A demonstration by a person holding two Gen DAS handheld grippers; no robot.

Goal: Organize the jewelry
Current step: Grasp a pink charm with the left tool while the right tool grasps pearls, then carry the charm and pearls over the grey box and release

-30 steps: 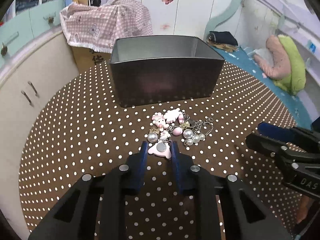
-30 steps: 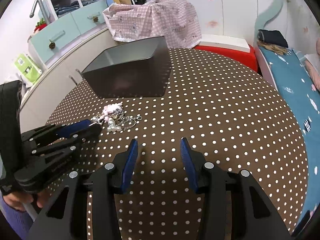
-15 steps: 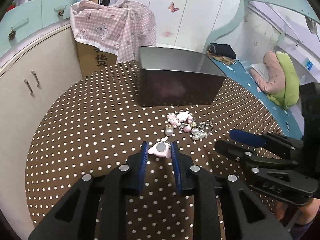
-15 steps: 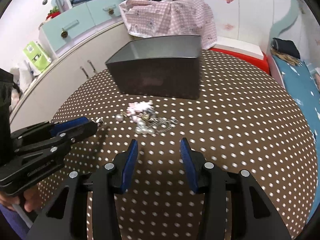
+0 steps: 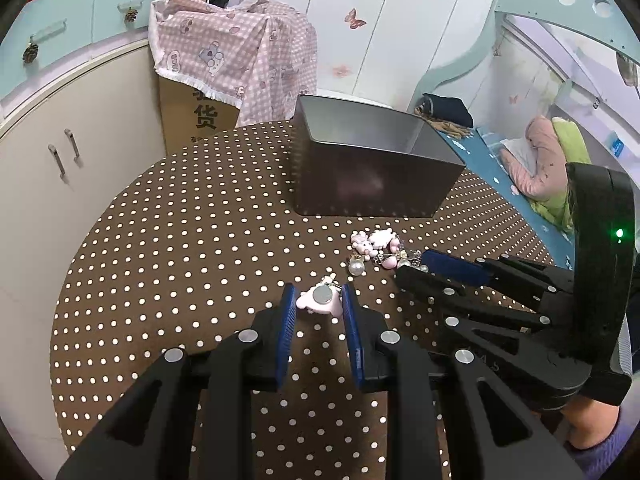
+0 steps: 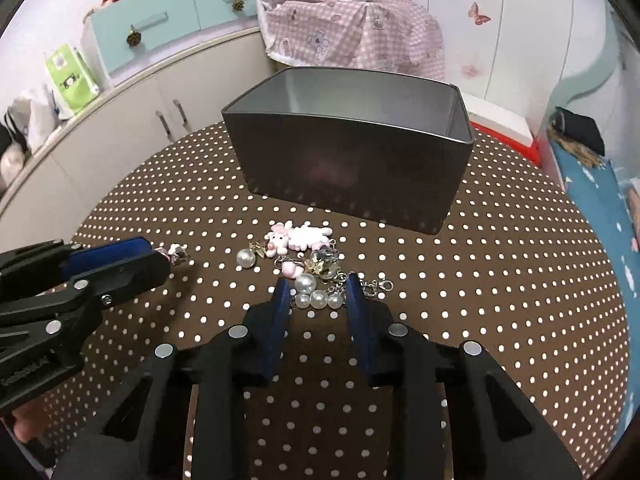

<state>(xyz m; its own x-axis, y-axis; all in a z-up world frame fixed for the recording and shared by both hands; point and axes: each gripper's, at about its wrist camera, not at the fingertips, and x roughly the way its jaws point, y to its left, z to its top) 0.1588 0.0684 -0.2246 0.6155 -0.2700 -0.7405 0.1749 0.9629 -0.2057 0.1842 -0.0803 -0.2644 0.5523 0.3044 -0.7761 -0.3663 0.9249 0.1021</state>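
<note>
A: The left hand-held gripper (image 5: 318, 306) has pulled the pink charm with a grey disc (image 5: 320, 299), pinched, away from the pearl-and-chain jewellery pile (image 6: 308, 266).

B: The right hand-held gripper (image 6: 316, 294), spread, now straddles the pile's white pearls (image 6: 318, 298); the dark metal tin (image 6: 352, 168) waits beyond on the worktop (image 6: 500, 300).

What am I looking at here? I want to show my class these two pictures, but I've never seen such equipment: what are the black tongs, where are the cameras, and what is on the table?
No robot: a person holds one two-finger gripper in each hand, and each carries a fisheye camera looking along its fingers. The left-wrist view shows the left gripper shut on a pink charm. The right-wrist view shows the right gripper open, its blue-padded fingers either side of a row of pearl beads. Each gripper also appears sideways in the other's picture. On the brown polka-dot tablecloth lies a small jewelry pile: pink and white charms, pearls, a chain. Behind it stands an open dark metal tin; its floor is hidden.
</note>
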